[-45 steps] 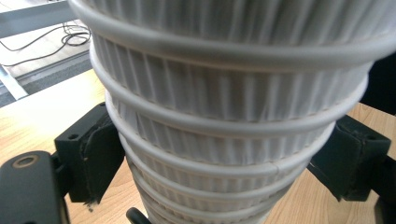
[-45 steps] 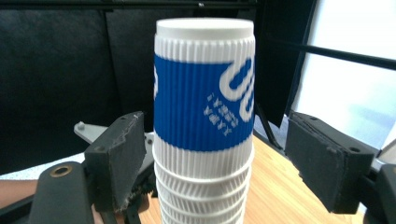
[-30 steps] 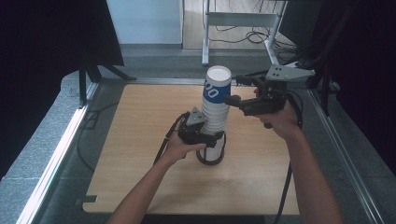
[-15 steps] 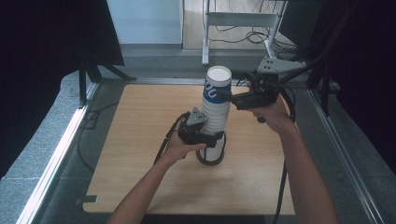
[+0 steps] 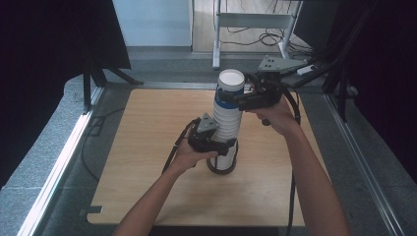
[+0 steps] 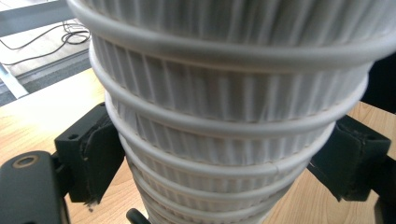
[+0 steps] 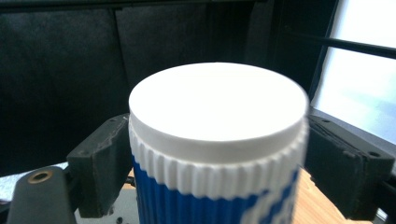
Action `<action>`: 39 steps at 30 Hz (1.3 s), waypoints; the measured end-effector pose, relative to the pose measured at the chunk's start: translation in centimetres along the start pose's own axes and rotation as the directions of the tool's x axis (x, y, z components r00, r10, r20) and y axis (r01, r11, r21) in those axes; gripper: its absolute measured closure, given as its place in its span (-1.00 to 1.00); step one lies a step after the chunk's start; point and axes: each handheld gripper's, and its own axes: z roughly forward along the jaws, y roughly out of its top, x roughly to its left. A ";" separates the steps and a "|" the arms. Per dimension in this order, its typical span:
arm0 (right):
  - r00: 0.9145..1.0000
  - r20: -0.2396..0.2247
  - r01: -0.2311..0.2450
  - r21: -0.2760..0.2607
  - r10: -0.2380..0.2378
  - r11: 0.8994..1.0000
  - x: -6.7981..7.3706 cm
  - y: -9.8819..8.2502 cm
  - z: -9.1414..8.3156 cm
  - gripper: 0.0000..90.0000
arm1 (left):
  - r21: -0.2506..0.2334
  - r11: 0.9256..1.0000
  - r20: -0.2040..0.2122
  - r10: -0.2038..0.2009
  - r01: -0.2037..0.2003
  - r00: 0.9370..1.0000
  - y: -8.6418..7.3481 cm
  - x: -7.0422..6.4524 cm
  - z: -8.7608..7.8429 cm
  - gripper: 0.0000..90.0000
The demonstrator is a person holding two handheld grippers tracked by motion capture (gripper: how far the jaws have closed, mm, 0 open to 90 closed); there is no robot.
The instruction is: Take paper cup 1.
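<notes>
A tall stack of upturned white ribbed paper cups (image 5: 227,129) stands on the wooden table (image 5: 147,147), its foot inside a black ring (image 5: 212,168). My left gripper (image 5: 223,146) is shut on the lower part of the stack (image 6: 224,116), one pad on each side. The top cup (image 5: 229,88) is blue and white with a flat white bottom facing up (image 7: 217,105). My right gripper (image 5: 235,100) reaches in from the right at that height. Its jaws have just been closing, the top cup stands between them, and both pads (image 7: 105,163) lie against its ribbed sides.
The table's edges are framed by metal rails (image 5: 59,162). A white metal rack (image 5: 255,19) and loose cables lie on the floor beyond the far edge. Dark curtains hang at the left and right. Both forearms come in from the bottom.
My right gripper has moved left from beside the stack and now has its jaws around the top cup. The left gripper and the stack have stayed where they were.
</notes>
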 end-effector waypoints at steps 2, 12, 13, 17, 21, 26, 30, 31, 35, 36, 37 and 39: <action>1.000 0.004 0.008 0.006 -0.008 1.000 0.1 0.0 0.3 -0.62 | 0.000 1.000 0.000 0.001 -0.001 1.000 0.0 0.0 0.0 -0.72; 0.999 0.030 0.036 -0.014 -0.035 0.999 0.9 0.6 0.3 -0.41 | 0.004 1.000 0.011 -0.001 0.001 1.000 0.0 0.0 -0.2 -0.72; 0.999 0.037 0.040 -0.021 -0.040 0.999 1.0 0.8 0.2 -0.41 | 0.005 1.000 0.011 0.000 0.000 1.000 0.0 0.0 -0.2 -0.72; 0.998 0.051 0.050 -0.045 -0.048 0.998 1.3 1.7 -0.4 -0.40 | 0.005 1.000 0.011 0.002 -0.002 1.000 0.0 0.0 -0.2 -0.72; 0.997 0.064 0.054 -0.083 -0.049 0.995 1.4 2.4 -1.2 -0.40 | 0.010 1.000 0.012 0.006 -0.006 1.000 0.0 0.1 -0.1 -0.72; 0.995 0.081 0.064 -0.137 -0.053 0.989 1.6 3.3 -2.4 -0.39 | 0.011 1.000 0.013 0.006 -0.006 1.000 0.0 0.1 -0.2 -0.72; 0.994 0.091 0.072 -0.167 -0.058 0.983 1.9 3.9 -3.6 -0.39 | 0.008 1.000 0.009 0.005 -0.005 1.000 0.0 0.1 -0.1 -0.72; 0.994 0.091 0.072 -0.167 -0.058 0.983 1.9 3.9 -3.6 -0.39 | 0.008 1.000 0.009 0.005 -0.005 1.000 0.0 0.1 -0.1 -0.72; 0.992 0.108 0.084 -0.189 -0.064 0.978 2.1 4.5 -5.5 -0.39 | 0.014 1.000 0.011 0.012 -0.012 1.000 0.0 0.1 -0.1 -0.72; 0.992 0.111 0.083 -0.197 -0.062 0.977 2.1 4.5 -5.9 -0.39 | 0.013 1.000 0.011 0.012 -0.012 1.000 0.0 0.1 -0.2 -0.72; 0.992 0.108 0.081 -0.198 -0.061 0.977 2.0 4.6 -6.3 -0.39 | 0.013 1.000 0.011 0.012 -0.012 1.000 0.0 0.1 -0.2 -0.72; 0.992 0.110 0.086 -0.198 -0.065 0.976 2.0 4.6 -7.0 -0.39 | 0.013 1.000 0.011 0.012 -0.012 1.000 0.0 0.1 -0.2 -0.72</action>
